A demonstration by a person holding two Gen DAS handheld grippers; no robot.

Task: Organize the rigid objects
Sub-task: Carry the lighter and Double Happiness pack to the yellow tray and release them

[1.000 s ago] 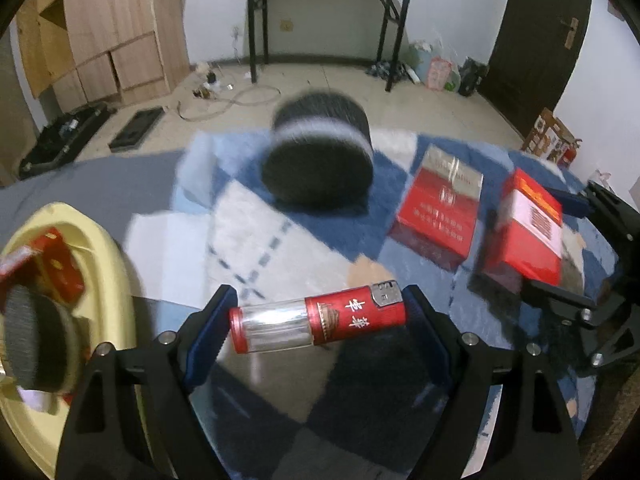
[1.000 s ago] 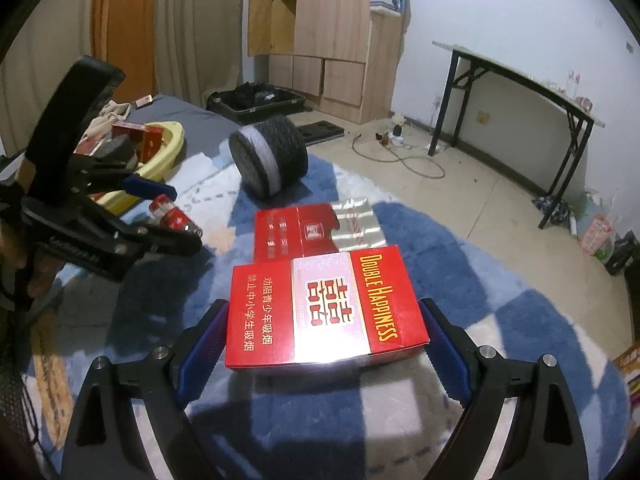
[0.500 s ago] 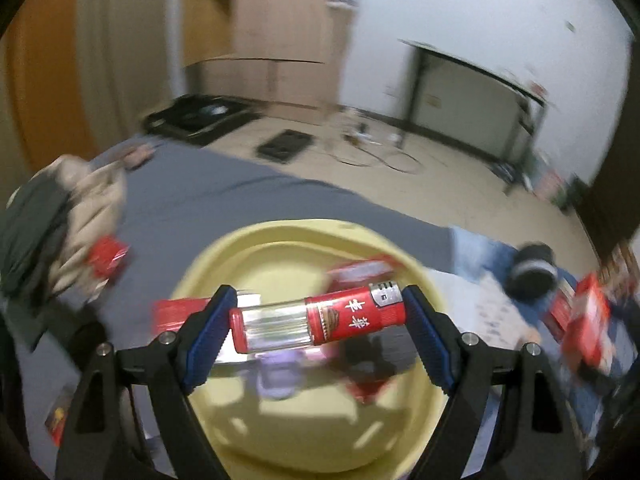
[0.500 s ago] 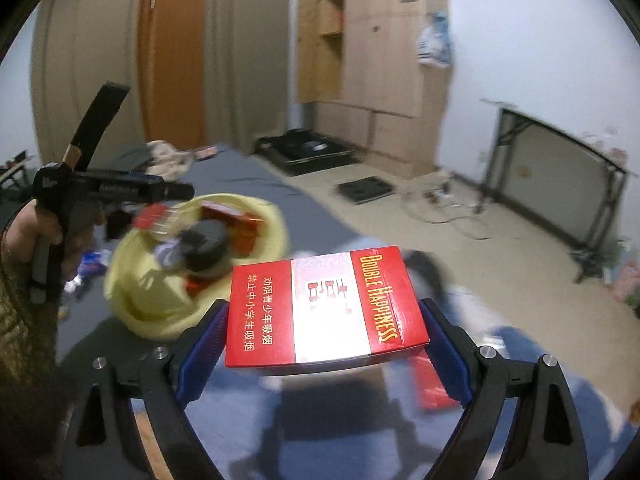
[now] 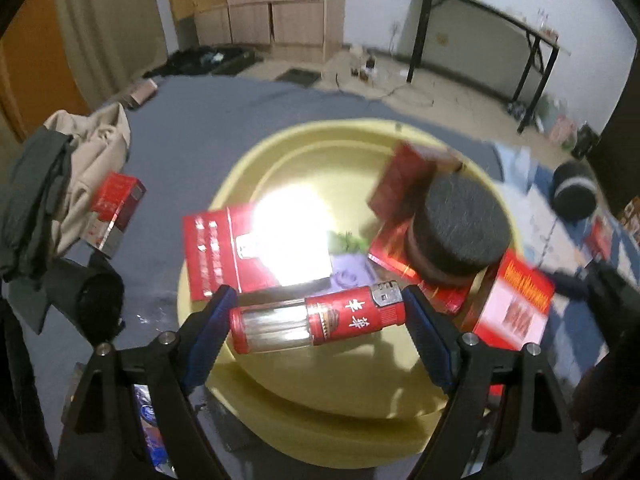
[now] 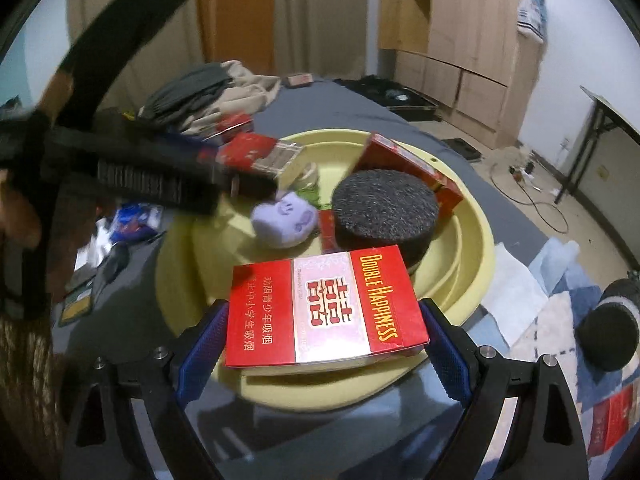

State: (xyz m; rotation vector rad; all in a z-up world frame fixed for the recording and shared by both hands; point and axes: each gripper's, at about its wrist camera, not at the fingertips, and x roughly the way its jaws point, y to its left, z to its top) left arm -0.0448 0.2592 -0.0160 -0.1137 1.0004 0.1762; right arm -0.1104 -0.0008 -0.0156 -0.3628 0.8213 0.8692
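yellow basin (image 5: 256, 392) holding red boxes (image 5: 224, 248), dark foam disc (image 5: 460, 228)

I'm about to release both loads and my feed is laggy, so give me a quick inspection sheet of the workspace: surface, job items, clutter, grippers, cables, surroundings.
Surface: grey bed sheet; blue patchwork mat beside it.
Job's things: yellow basin holds red packs, a dark round puck and a purple toy; a second puck and a red pack lie on the mat.
Clutter: clothes pile, red box beside it.
Grippers: left gripper shut on lighter; right gripper shut on cigarette pack; both over the basin.
Cables: loose cable on the floor.
Surroundings: wooden cabinet, black-legged table.
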